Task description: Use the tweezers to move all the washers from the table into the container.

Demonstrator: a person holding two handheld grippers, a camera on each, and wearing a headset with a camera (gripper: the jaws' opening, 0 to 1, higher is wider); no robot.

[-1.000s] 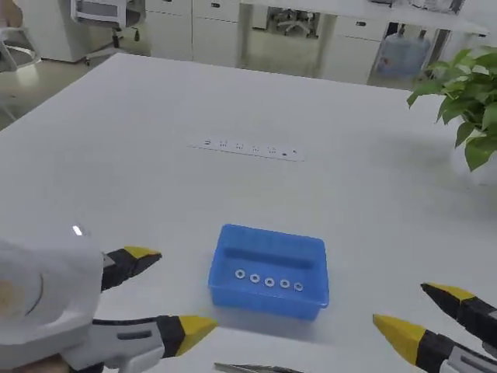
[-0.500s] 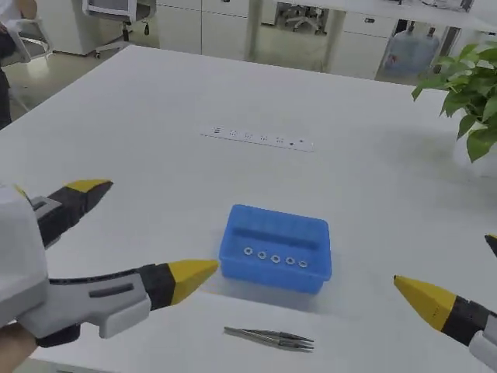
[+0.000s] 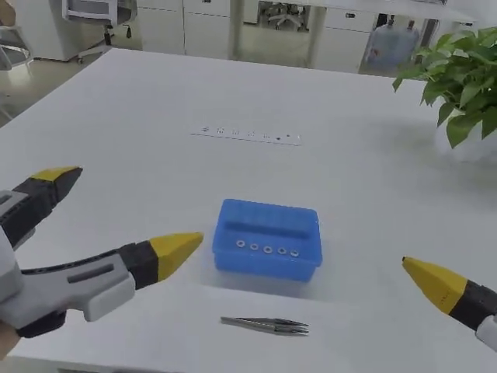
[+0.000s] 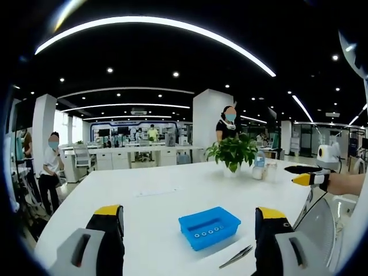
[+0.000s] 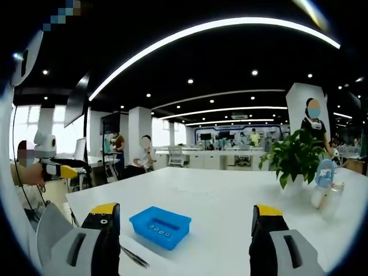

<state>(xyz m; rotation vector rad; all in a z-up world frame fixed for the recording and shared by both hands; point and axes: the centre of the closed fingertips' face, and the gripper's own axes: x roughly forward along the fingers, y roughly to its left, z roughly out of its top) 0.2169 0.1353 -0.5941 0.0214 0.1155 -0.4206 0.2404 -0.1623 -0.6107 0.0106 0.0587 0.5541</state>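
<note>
A blue container (image 3: 265,269) stands on the white table with several small washers (image 3: 268,249) in a row inside it. Thin metal tweezers (image 3: 264,324) lie flat on the table just in front of it, touched by nothing. My left gripper (image 3: 128,208) hovers open to the container's left, nothing between its jaws. One yellow-tipped finger (image 3: 435,283) of my right gripper shows at the lower right, clear of the container. The right gripper view has its jaws (image 5: 185,210) wide apart and empty, with the container (image 5: 150,236) and tweezers (image 5: 135,259) ahead.
A flush power strip (image 3: 247,134) sits in the table further back. A potted plant (image 3: 458,70) stands at the far right. The table's near edge runs just below the tweezers. Office chairs, desks and several people are beyond the table.
The head camera tilted, which brought the tweezers into view. My left gripper rose and its jaws spread wider. The right gripper slid partly out at the lower right. Container, washers and tweezers stayed put.
</note>
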